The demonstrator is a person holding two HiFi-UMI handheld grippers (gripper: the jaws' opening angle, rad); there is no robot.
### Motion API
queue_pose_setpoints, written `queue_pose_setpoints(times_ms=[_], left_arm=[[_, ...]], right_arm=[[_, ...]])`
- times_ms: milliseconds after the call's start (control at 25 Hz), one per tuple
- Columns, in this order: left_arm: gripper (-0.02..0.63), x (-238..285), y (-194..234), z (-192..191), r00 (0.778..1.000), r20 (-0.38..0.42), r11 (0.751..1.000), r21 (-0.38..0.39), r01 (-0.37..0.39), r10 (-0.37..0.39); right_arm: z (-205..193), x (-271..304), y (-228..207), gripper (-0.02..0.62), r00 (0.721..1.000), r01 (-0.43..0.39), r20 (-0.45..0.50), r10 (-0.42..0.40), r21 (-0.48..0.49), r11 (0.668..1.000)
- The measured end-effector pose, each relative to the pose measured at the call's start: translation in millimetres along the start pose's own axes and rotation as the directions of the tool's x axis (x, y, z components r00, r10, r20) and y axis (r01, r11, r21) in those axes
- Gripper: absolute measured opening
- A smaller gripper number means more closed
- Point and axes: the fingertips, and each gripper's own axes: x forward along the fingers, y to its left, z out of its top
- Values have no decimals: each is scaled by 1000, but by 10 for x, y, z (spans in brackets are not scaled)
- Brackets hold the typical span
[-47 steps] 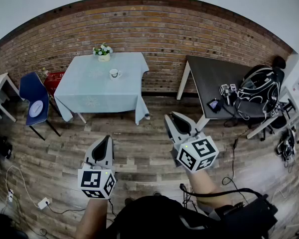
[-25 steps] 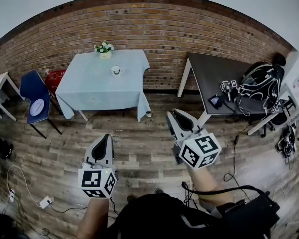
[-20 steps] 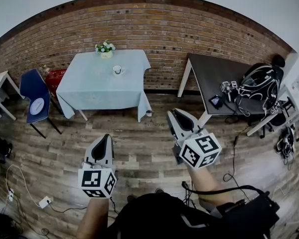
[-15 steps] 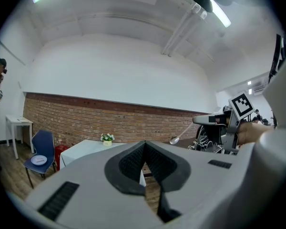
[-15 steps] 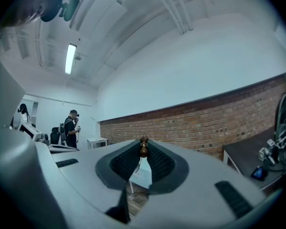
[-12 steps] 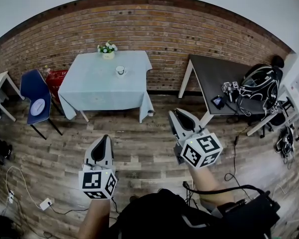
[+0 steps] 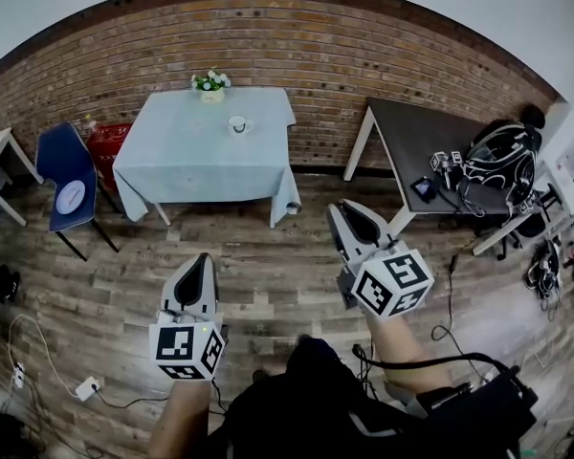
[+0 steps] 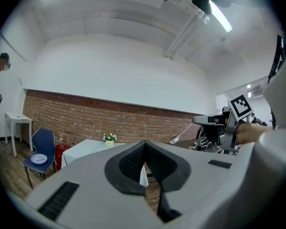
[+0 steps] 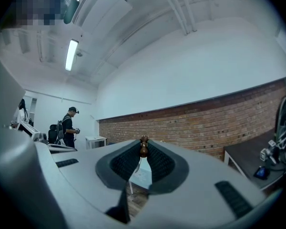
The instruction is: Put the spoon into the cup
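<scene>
Head view: we are standing well apart from the table (image 7: 177, 165) with the pale blue cloth. The cup (image 7: 237, 122) is sitting on it near the flowers (image 7: 210, 81), far ahead of us.
Right gripper (image 9: 143, 143): it is squeezing the thin spoon (image 8: 174, 140) by the brown end of its handle. The bowl is sticking out in front and drooping a bit.
Left gripper (image 8: 144, 146): its jaws are pressing together with nothing in them.
Spoon: we are holding it up in the air, not near the cup yet.
What could go wrong: we think the spoon is hanging by only its very end. A bump or a quick swing could tip it or slide it out — down onto the wood floor (image 7: 268, 285).
Cup: it is looking small and light, so poking its rim with the spoon could knock it over.
</scene>
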Motion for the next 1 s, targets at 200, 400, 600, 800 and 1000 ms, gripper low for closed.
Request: queue_pose_setpoints(times_ms=[200, 400, 600, 800, 1000], left_arm=[[9, 137, 163, -36, 999, -7, 999, 5, -36, 36], [9, 359, 352, -16, 996, -19, 996, -1, -85, 85], [9, 684, 451, 12, 994, -22, 994, 4, -111, 111], [9, 1049, 529, 19, 992, -37, 992, 20, -124, 124], [9, 1465, 558, -27, 989, -60, 991, 18, -136, 137]], right_arm=[[-23, 282, -44, 55, 999, -41, 16, 41, 5, 999], [17, 654, -91, 55, 996, -93, 10, 93, -5, 996], [44, 1022, -263, 55, 992, -127, 11, 128, -6, 992], [66, 1364, -505, 55, 989, -148, 11, 147, 3, 989], [50, 1630, -826, 55, 989, -150, 7, 150, 7, 989]])
